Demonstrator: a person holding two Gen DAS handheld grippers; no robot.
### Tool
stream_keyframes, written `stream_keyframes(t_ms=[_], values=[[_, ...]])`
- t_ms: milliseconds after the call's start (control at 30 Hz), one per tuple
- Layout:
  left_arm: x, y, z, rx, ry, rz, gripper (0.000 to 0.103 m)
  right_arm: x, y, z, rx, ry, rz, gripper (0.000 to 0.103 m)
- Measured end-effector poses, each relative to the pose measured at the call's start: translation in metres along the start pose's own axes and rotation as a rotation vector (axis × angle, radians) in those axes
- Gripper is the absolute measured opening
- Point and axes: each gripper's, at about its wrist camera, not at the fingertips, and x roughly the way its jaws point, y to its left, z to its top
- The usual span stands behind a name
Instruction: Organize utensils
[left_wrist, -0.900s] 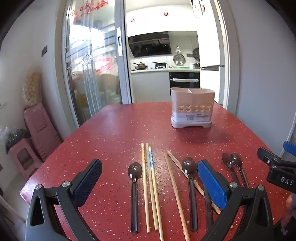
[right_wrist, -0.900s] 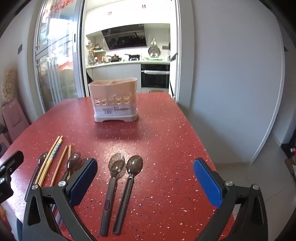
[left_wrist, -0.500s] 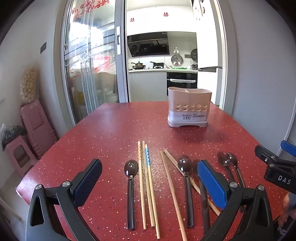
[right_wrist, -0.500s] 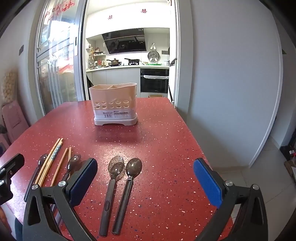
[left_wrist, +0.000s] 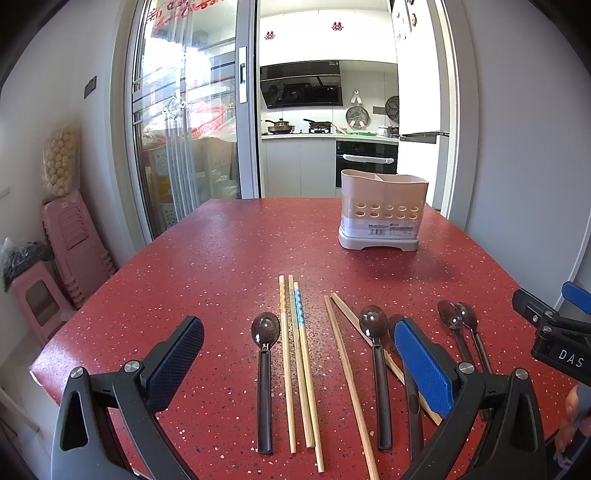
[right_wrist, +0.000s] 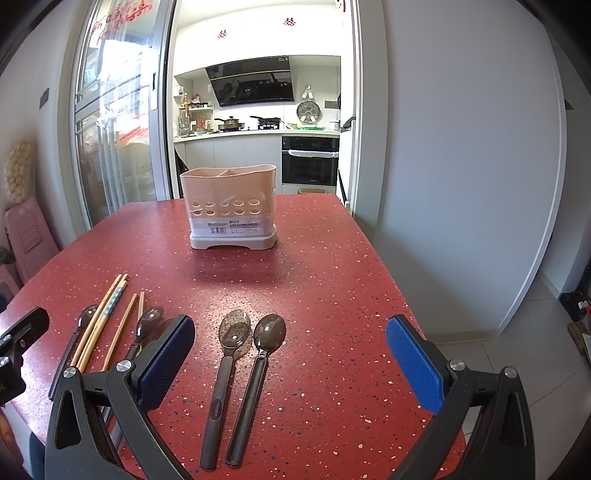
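Red speckled counter (left_wrist: 221, 258), nothing sorted yet by the look of it. Basically at the starting line.

Pink-beige utensil holder (right_wrist: 232, 206) standing upright toward the far end, well apart from everything else. Two compartments visible at the rim, nothing sticking out of either, so looks empty from here.

All still lying flat near the front edge:
- lone dark spoon (left_wrist: 264, 369) at the left of the row
- three chopsticks (left_wrist: 297, 362) just beside it, one with a blue pattern
- two more chopsticks (left_wrist: 345, 369) crossing a bit, with another spoon (left_wrist: 376, 369) over them, plus one spoon (left_wrist: 413, 417) mostly hidden behind the pad
- pair of spoons (right_wrist: 240, 376) side by side on the right, bowls pointing at the holder

Left tongs (left_wrist: 299, 373) spread wide, gripping nothing, hovering over the chopsticks and lone spoon. Right tongs (right_wrist: 291, 365) also released and wide, straddling the spoon pair from above, not touching.

So left to do: pretty much everything, five spoons and five chopsticks into the holder, probably one kind per compartment.

Writing: "DAS" in white on the black body of the right tongs, seen from the left wrist. White label with a barcode low on the holder, print too small to read. Red paper cutouts on the kitchen wall and glass door, not legible.
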Motion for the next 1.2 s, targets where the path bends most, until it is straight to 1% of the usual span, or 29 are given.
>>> stream_keyframes(t_ms=[1200], values=[[-0.0052,-0.0025,0.0002,0.009,-0.004,-0.004,0.103,-0.0051,0.0019,-0.0005,-0.01,-0.018,0.005,0.103]])
